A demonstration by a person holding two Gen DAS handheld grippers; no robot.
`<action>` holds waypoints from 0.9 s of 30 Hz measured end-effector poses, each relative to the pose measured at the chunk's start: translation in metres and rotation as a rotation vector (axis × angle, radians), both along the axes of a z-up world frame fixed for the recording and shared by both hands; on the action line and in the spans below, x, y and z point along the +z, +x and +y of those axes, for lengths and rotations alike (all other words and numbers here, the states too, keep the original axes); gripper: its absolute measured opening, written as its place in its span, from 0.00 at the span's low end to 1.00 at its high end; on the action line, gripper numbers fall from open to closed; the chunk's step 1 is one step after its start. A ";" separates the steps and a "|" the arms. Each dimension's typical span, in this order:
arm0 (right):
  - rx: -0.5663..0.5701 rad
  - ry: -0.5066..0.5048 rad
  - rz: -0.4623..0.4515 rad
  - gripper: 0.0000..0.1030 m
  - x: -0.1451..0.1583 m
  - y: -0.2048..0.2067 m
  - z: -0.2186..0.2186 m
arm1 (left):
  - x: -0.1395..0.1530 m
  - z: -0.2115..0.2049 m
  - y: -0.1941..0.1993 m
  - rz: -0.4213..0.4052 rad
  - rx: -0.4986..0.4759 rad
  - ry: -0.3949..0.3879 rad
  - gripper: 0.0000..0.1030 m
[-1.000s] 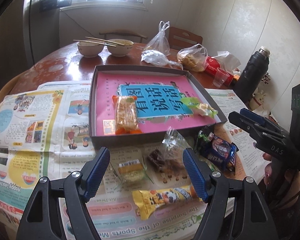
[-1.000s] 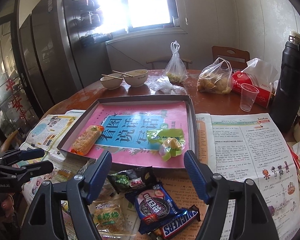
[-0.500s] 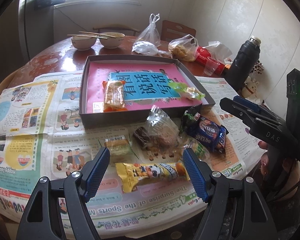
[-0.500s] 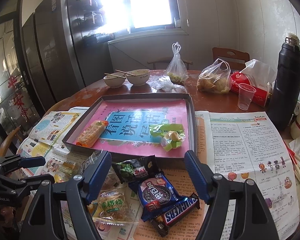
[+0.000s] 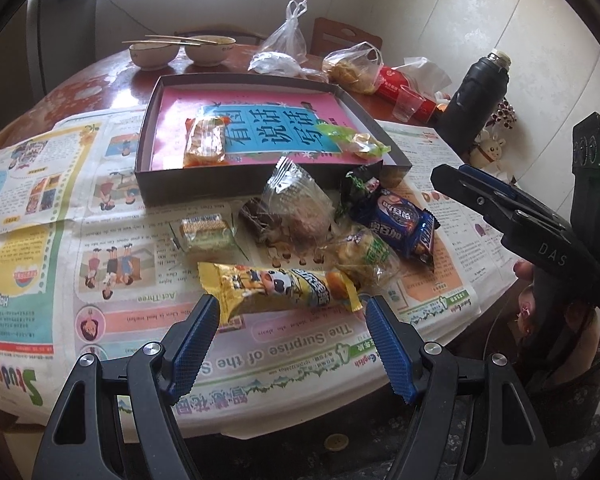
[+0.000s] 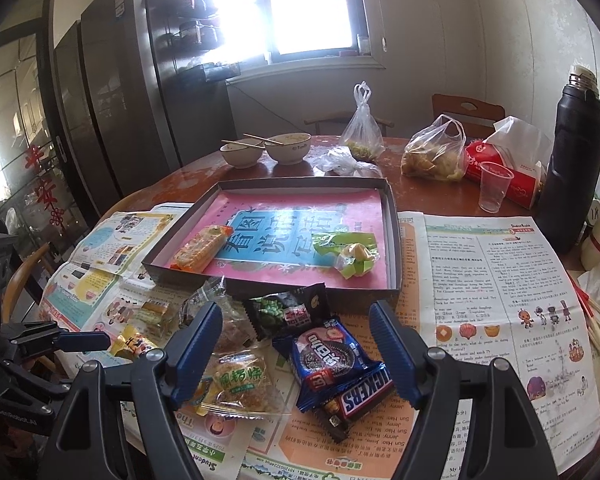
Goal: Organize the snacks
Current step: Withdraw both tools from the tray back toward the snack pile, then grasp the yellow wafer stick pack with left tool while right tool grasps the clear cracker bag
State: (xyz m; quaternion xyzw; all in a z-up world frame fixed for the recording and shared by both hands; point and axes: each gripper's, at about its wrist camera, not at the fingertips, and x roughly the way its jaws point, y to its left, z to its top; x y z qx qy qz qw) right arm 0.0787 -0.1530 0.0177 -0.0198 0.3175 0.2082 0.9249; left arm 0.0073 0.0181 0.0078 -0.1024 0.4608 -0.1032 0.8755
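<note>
Newspaper-covered table (image 5: 100,208), box (image 5: 156,184) upper centre. Left gripper (image 5: 292,312) released, empty, over yellow snack (image 5: 276,284); right gripper (image 6: 296,324) released over Oreo pack (image 6: 324,356).

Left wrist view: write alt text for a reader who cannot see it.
The open left gripper hovers just short of a yellow snack bar on a newspaper-covered table. More wrapped snacks lie beyond it, before a shallow box holding two snacks.
</note>
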 end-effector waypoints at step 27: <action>0.101 -0.124 0.032 0.73 -0.026 -0.024 0.019 | -0.041 0.011 0.018 0.156 0.069 -0.217 0.73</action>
